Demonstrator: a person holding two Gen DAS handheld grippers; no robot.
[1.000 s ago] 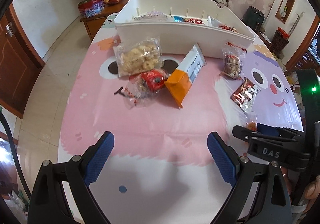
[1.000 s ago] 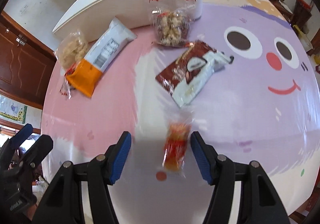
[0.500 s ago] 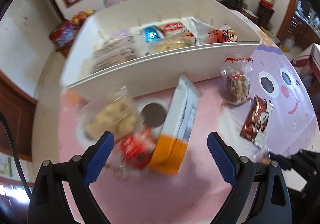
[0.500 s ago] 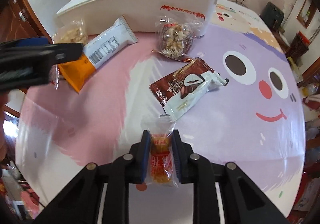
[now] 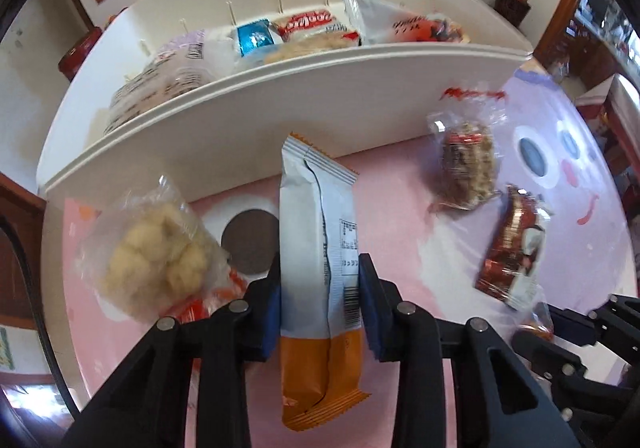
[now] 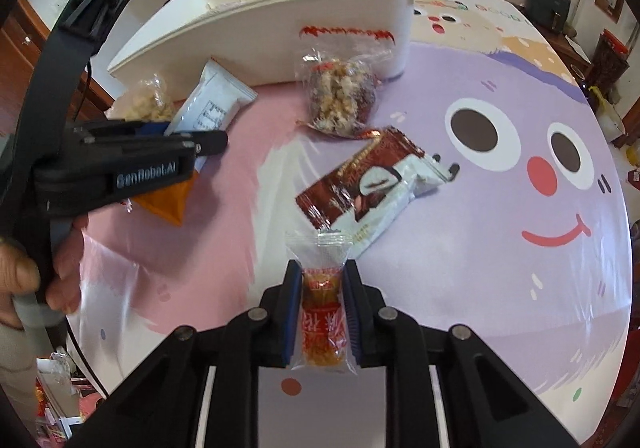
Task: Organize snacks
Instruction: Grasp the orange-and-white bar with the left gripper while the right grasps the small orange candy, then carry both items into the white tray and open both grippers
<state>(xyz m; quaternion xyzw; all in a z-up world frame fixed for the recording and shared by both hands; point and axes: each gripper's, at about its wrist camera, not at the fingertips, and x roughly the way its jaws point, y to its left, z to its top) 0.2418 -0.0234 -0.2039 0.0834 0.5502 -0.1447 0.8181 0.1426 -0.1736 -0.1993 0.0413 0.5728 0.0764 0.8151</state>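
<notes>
Snacks are being gripped: the left tongs (image 5: 320,304), just closed, are clamping the white-and-orange packet (image 5: 320,268) at lower centre; the right tongs (image 6: 322,312) are pinching an orange sachet (image 6: 322,312), probably bound for the bin (image 5: 280,116).

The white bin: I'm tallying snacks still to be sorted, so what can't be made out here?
- White bin, right wrist view: its near wall hides nearly all its contents.
- Red packet, left wrist view: mostly covered by the puffed-snack bag and the left gripper; label unreadable.
- Orange-and-white packet, left wrist view: print too small to read.
- Small orange snack, left wrist view: mostly hidden behind the right gripper.
</notes>
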